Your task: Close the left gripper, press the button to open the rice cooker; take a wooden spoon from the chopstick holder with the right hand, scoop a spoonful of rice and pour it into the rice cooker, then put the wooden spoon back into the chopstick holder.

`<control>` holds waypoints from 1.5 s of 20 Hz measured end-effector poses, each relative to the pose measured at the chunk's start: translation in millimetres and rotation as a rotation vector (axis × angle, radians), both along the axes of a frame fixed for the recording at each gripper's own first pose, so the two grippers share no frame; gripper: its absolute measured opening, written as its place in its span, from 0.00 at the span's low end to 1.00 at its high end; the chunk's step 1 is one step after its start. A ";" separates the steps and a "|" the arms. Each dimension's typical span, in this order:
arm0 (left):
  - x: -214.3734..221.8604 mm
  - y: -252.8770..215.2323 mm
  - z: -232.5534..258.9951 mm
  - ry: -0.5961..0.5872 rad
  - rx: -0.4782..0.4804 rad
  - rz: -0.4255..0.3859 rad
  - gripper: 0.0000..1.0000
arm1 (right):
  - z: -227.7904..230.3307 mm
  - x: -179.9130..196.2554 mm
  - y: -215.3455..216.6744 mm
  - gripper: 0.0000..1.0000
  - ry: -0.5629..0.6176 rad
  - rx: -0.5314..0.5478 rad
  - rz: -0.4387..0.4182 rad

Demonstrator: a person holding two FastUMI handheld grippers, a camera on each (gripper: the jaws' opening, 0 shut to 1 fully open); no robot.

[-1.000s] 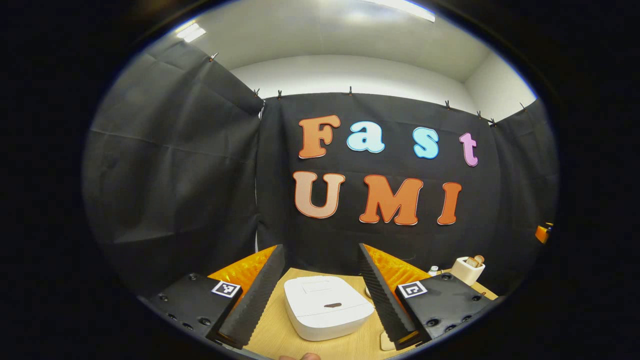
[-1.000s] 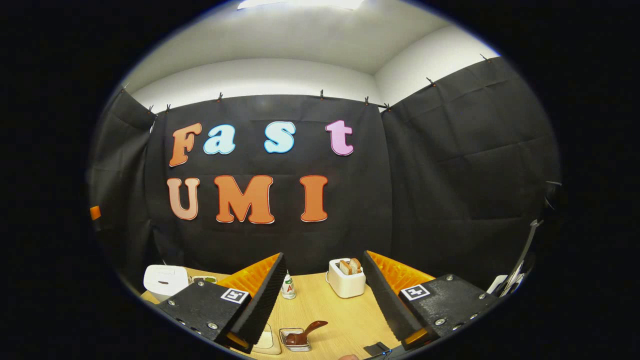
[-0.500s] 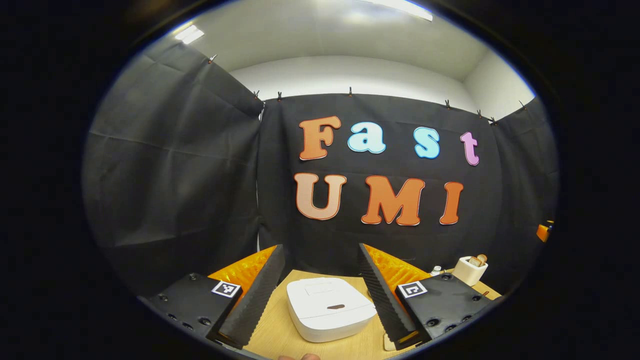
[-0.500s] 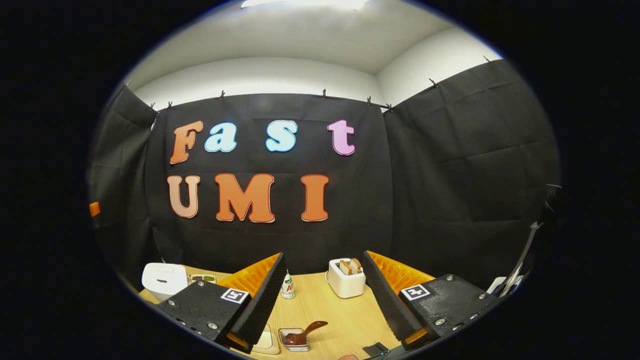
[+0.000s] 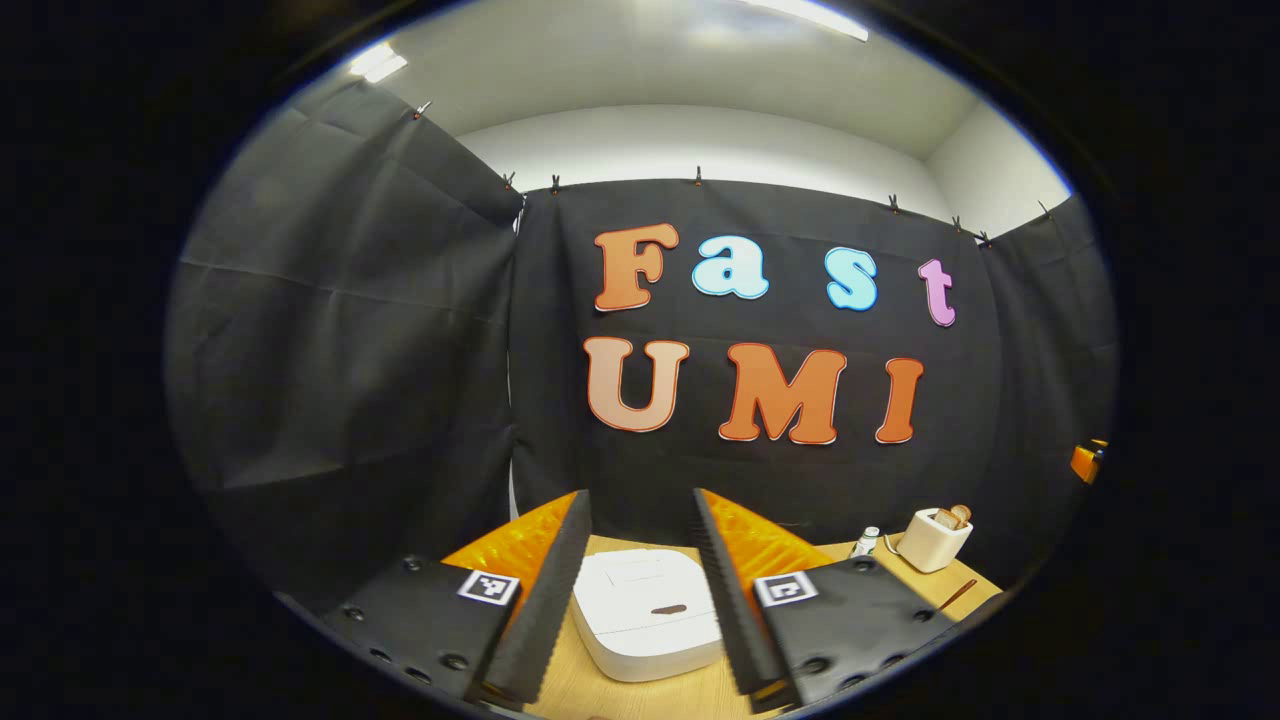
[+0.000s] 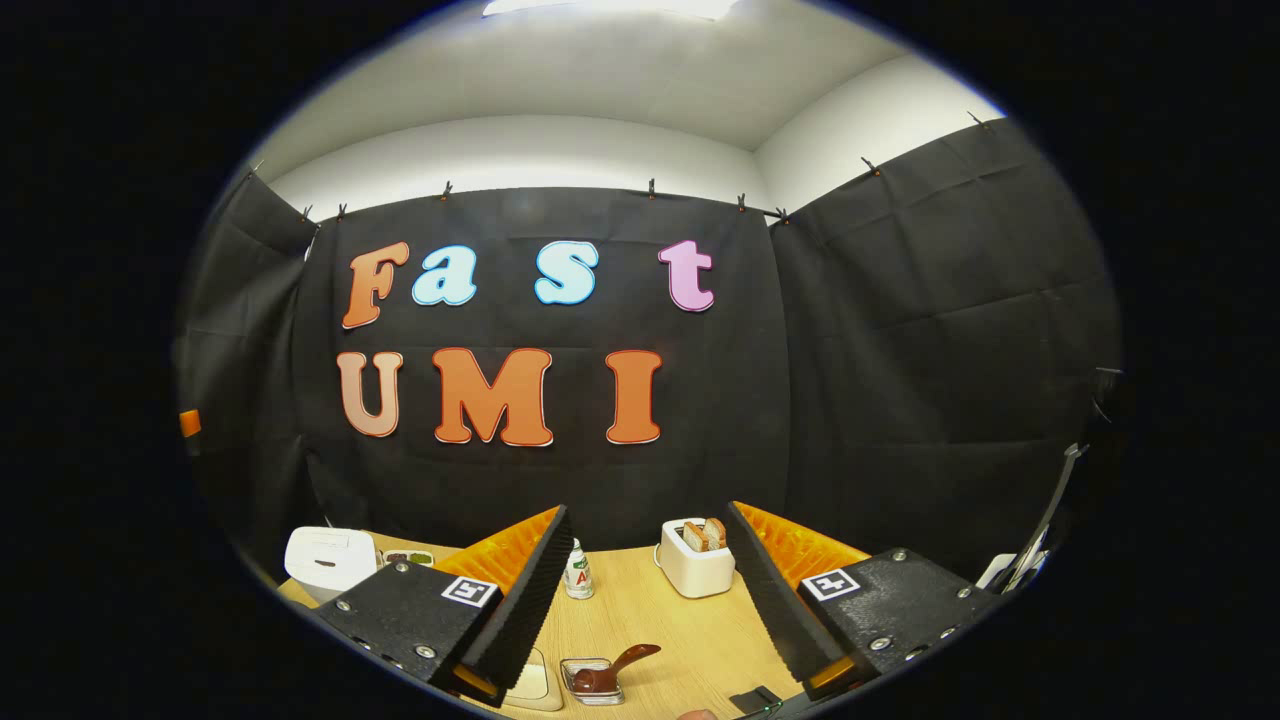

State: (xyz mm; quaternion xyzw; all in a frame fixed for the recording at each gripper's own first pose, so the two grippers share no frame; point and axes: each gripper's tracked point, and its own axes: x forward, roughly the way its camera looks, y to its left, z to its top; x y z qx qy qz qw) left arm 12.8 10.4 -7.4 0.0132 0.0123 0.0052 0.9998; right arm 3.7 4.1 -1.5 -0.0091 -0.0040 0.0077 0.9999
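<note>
The cooker (image 5: 648, 612) is sitting lid-down on the worktop (image 6: 650, 610), its button (image 5: 668, 608) framed between the fingers of your left tool (image 5: 640, 590), which is hanging above it with a narrowing but unclosed gap. Your right tool (image 6: 645, 590) is waiting wide, facing the holder (image 6: 695, 560) with the spoon (image 6: 705, 533). Pressing before the fingers meet risks straddling the button, or skidding the light cooker sideways.
</note>
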 end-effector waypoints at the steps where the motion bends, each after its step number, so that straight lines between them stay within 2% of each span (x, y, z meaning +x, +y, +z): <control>1: 2.4 3.4 -3.9 0.008 0.012 0.013 0.58 | -1.6 0.3 0.4 0.95 -0.001 -0.005 -0.001; 5: 10.2 15.3 -15.5 0.040 0.003 0.063 0.23 | -4.0 2.3 3.0 0.95 0.013 -0.011 0.003; 6: 18.8 18.4 -16.9 0.043 -0.011 0.064 0.09 | -4.7 4.7 3.6 0.95 0.013 -0.013 -0.002; 7: 12.6 13.6 -19.3 0.047 -0.026 0.050 0.05 | -5.2 9.1 5.9 0.95 0.012 -0.016 -0.005; 10: 14.2 9.0 -30.6 0.090 -0.040 0.015 0.05 | -7.6 13.2 9.7 0.95 0.022 -0.016 -0.005; 20: 73.1 -27.0 -87.8 0.257 -0.005 -0.120 0.05 | -23.3 14.1 9.3 0.95 0.065 -0.035 -0.017; 26: 122.5 -32.7 -140.6 0.361 -0.004 -0.130 0.05 | -28.4 18.2 2.6 0.95 0.086 -0.054 -0.043; 30: 139.9 -48.1 -187.3 0.459 -0.032 -0.168 0.05 | -34.6 20.9 4.0 0.95 0.103 -0.047 -0.054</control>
